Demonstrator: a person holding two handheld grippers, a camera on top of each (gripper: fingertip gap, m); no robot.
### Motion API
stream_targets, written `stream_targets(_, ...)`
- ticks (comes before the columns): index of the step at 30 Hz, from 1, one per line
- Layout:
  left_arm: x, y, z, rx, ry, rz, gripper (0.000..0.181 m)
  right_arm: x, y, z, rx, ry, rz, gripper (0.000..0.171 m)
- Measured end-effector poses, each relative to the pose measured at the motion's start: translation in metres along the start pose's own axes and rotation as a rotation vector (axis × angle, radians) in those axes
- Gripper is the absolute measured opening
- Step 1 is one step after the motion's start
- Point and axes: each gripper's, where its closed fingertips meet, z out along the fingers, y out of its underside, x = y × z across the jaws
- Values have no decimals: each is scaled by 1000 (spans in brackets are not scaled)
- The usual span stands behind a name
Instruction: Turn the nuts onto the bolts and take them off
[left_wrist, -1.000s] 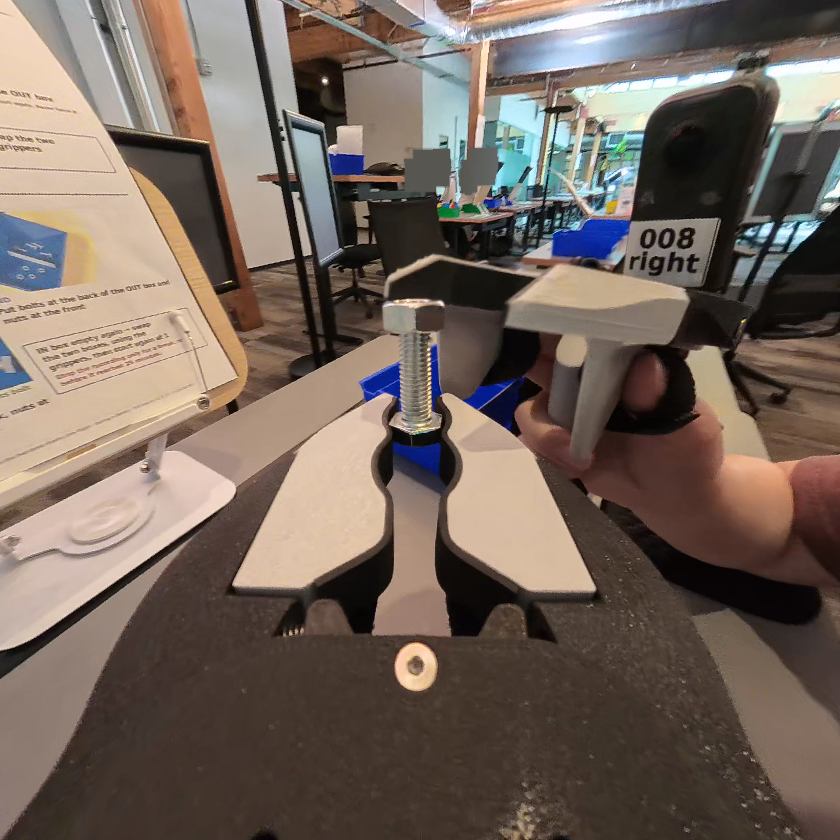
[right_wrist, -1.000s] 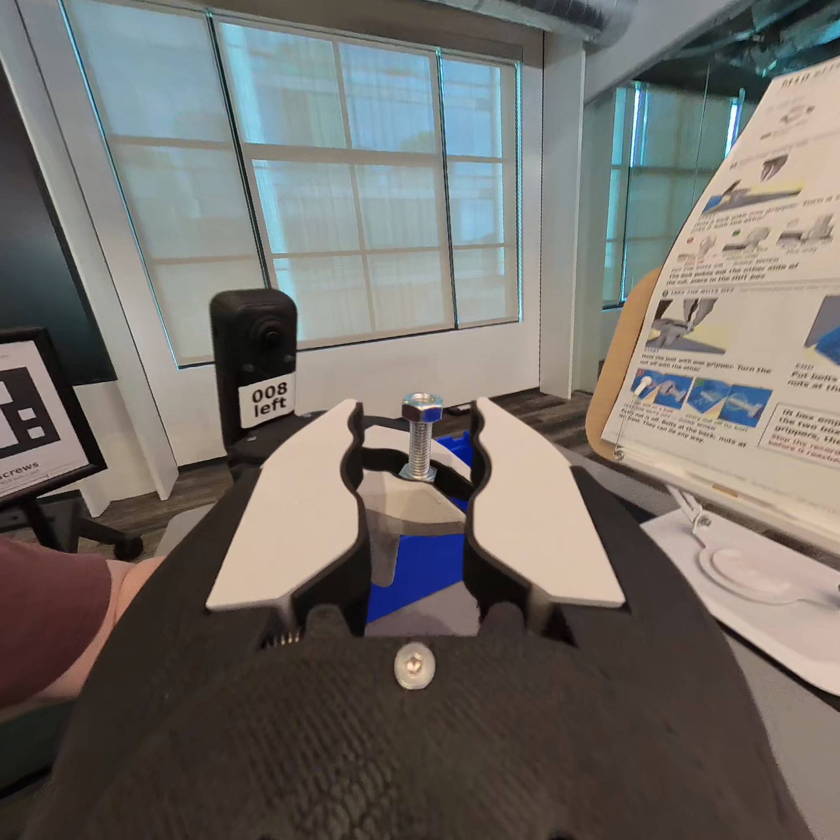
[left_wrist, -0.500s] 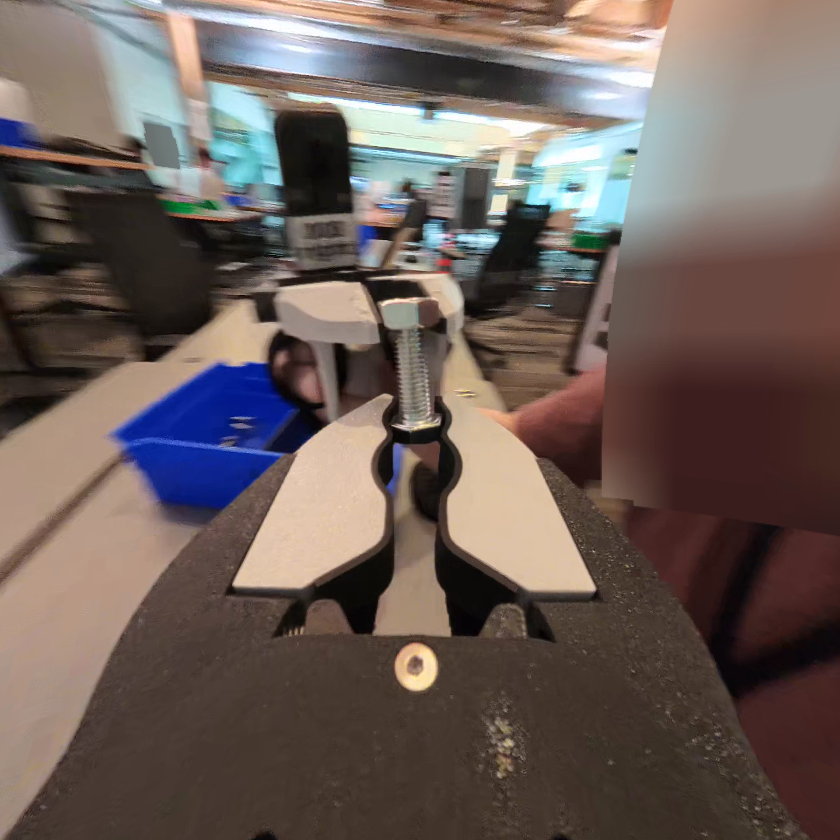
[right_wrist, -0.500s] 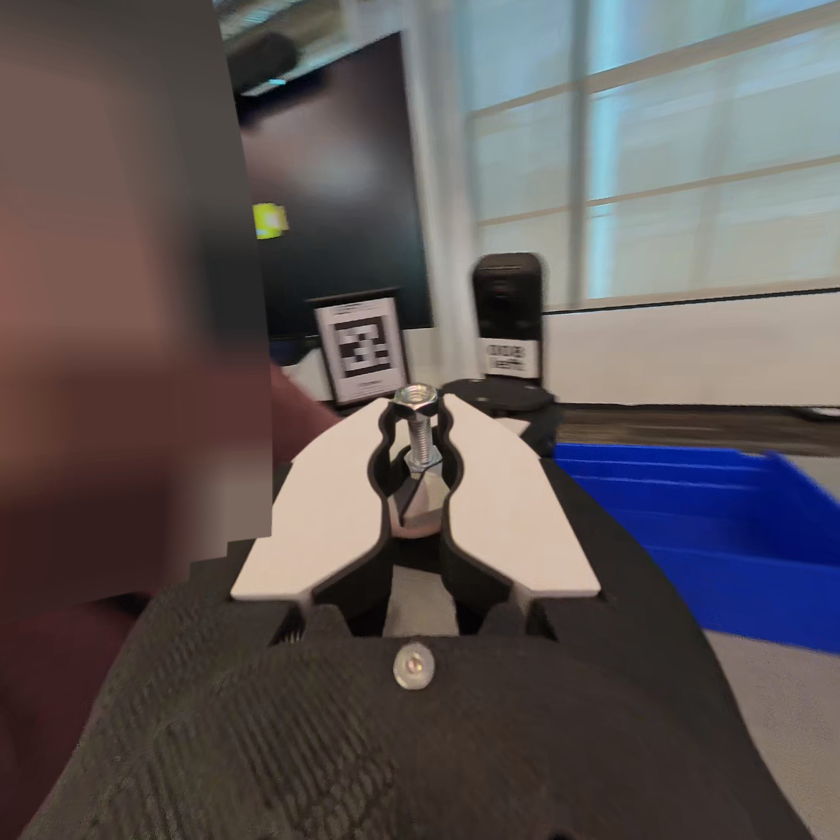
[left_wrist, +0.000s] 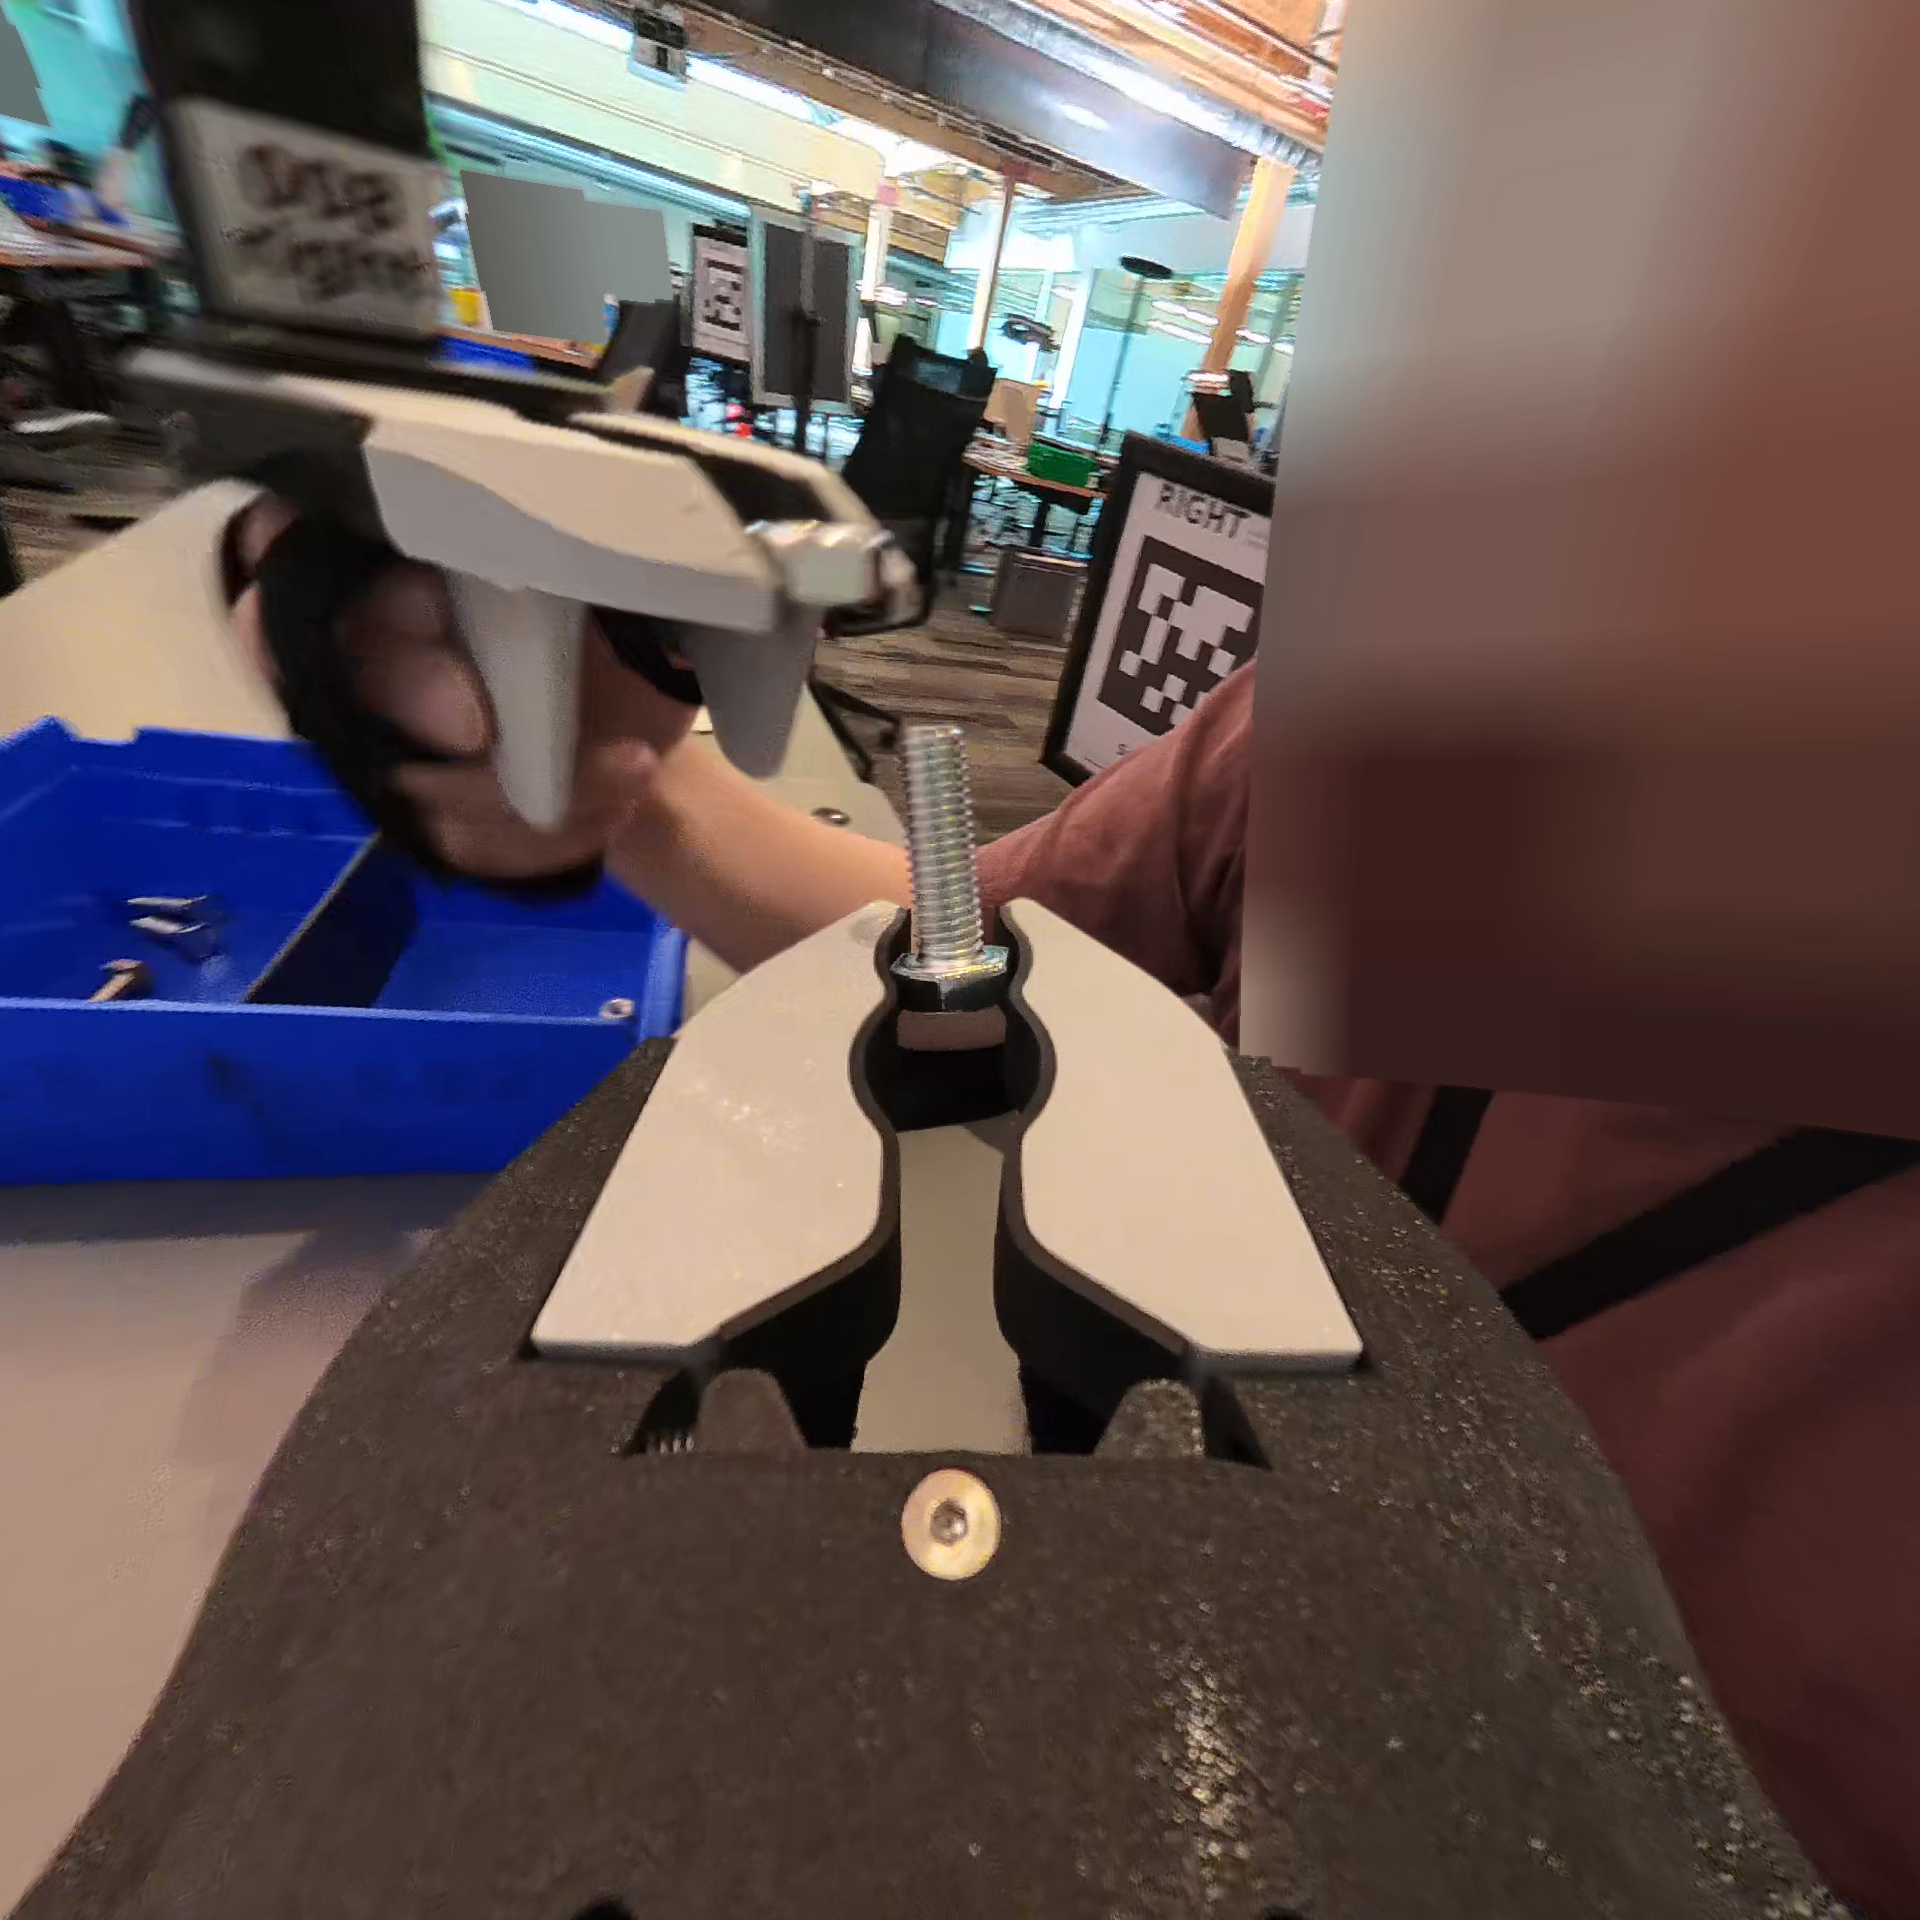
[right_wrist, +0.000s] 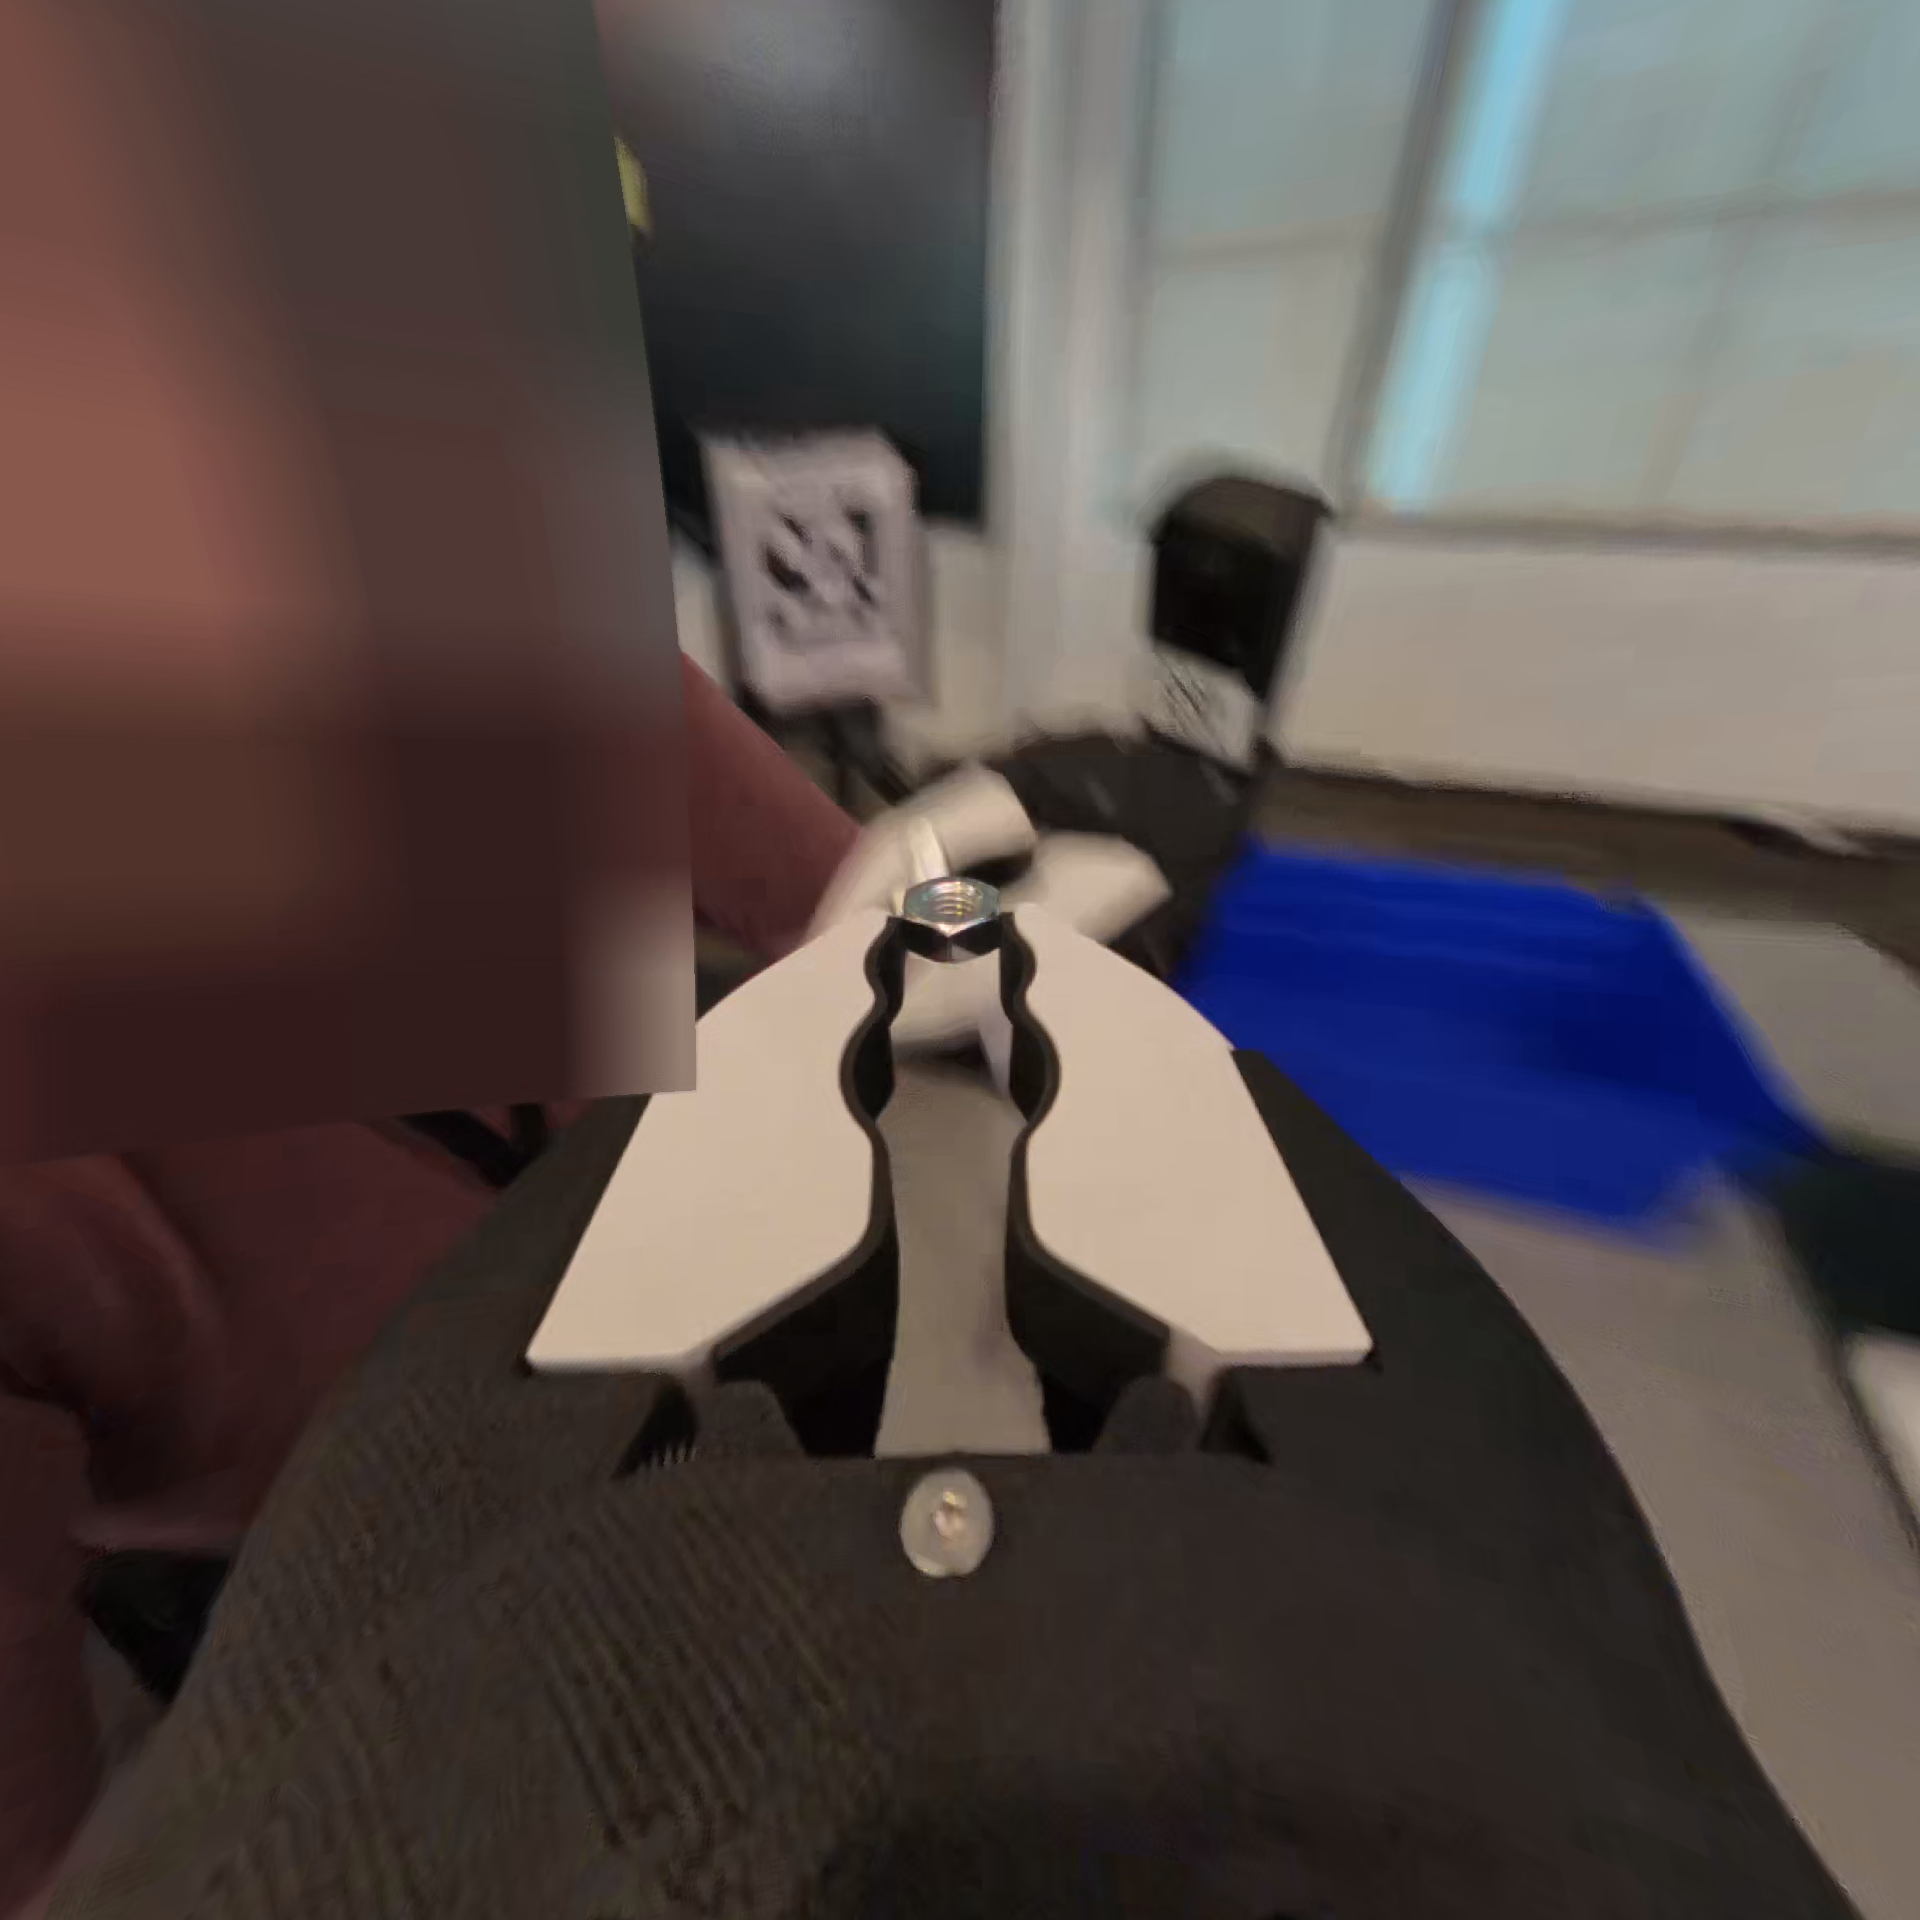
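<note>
Left wrist view: left gripper (left_wrist: 948, 940) has its fingers (left_wrist: 748, 1122) narrowed on the hex head of a bolt (left_wrist: 940, 862) at frame centre, threaded shank upright and bare. Right gripper (left_wrist: 831, 566) sits upper left, apart from the bolt, clamping a nut (left_wrist: 826, 556) at its tips; a hand (left_wrist: 436, 717) grips its handle. A white label with blurred writing is on the camera block above it. Blue bin (left_wrist: 312, 1039) at left on the table (left_wrist: 114, 1403) holds a few small metal parts (left_wrist: 171, 920) in its left compartment. Framed black-and-white marker board (left_wrist: 1174, 613) at right carries a printed heading.

Right wrist view (motion-blurred): right gripper (right_wrist: 951, 935) pinches the nut (right_wrist: 951, 912) at centre, bore facing up. Blue bin (right_wrist: 1455, 1018) at right; second marker board (right_wrist: 821, 582) upper centre, writing illegible.
</note>
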Motion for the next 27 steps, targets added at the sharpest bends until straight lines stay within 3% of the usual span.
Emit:
stream_targets(1, -4, -2, -5, -4, -31, 0, 14, 11, 17, -22, -170, 161, -38, 18)
stream_targets(3, -12, -4, -15, -22, -110, 9, 14, 22, 67, -87, -542, 441, -25, 18)
stream_targets(5, -16, -7, -23, -33, -164, 42, 14, 11, 112, -145, -770, 567, 149, 18)
stream_targets(8, -13, -13, -32, -33, -179, 75, 14, -19, 170, -187, -903, 520, 466, 18)
stream_targets(14, -15, -19, -44, -30, -227, 90, 14, -25, 229, -210, -962, 452, 864, 20)
stream_targets(19, -16, -18, -46, -42, -239, 93, 15, -24, 245, -217, -966, 455, 990, 32)
stream_targets(22, -18, -17, -46, -45, -252, 91, 15, -16, 233, -221, -903, 512, 961, 32)
stream_targets(27, -34, -10, -43, -67, -333, 91, 14, 12, 158, -198, -720, 599, 495, 43)
